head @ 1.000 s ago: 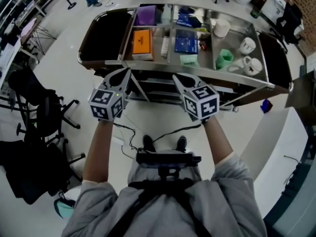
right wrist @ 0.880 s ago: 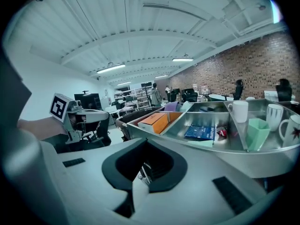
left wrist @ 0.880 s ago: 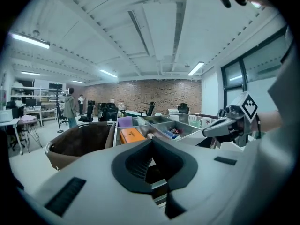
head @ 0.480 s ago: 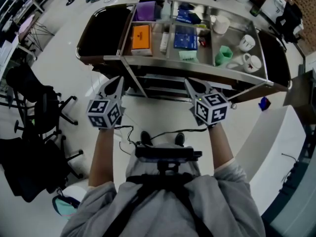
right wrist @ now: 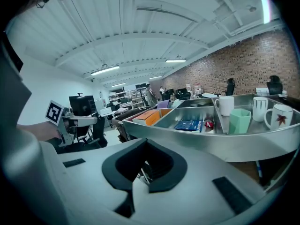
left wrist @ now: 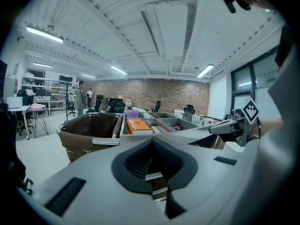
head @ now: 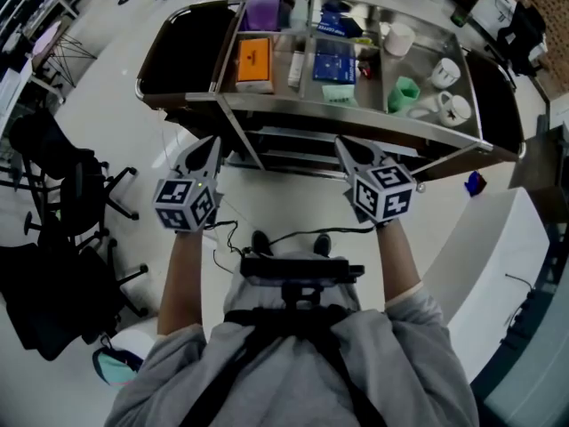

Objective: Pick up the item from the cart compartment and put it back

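Orange box (head: pixel 254 61), blue box (head: pixel 335 65): print (2 labels) unreadable.

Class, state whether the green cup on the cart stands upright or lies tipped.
Upright: the green cup stands on its base, open mouth upward.

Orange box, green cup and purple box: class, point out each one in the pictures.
Orange box (head: pixel 254 60), head view, middle of its top face.
Green cup (head: pixel 404 96), head view, its side wall.
Purple box (head: pixel 264 13), head view, its top.
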{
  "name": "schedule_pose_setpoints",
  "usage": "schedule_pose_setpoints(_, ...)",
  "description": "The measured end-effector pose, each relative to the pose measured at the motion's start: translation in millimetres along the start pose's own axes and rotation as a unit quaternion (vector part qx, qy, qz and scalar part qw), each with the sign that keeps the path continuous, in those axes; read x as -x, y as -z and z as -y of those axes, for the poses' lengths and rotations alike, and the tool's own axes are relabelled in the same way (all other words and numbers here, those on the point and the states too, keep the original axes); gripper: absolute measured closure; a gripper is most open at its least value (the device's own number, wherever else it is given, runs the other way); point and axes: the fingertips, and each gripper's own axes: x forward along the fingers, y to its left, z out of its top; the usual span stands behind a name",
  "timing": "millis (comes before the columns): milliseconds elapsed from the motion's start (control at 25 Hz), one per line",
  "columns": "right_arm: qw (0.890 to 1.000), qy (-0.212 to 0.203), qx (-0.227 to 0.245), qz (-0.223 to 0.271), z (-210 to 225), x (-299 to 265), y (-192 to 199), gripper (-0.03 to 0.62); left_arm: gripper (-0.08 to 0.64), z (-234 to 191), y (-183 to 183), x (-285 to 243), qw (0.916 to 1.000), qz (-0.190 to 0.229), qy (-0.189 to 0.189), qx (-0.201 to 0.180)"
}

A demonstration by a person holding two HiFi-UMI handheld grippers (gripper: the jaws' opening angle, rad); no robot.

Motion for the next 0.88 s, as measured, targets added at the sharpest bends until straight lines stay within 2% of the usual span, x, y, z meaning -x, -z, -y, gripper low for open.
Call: schedule_pose_setpoints(880, 1.000, -0.008, 0.009, -0.004, -4.9, 5.8, 5.0, 0.583, 0.554, 4.8, 19.5, 15.9, 0.9999, -0.012, 0.002, 0.008)
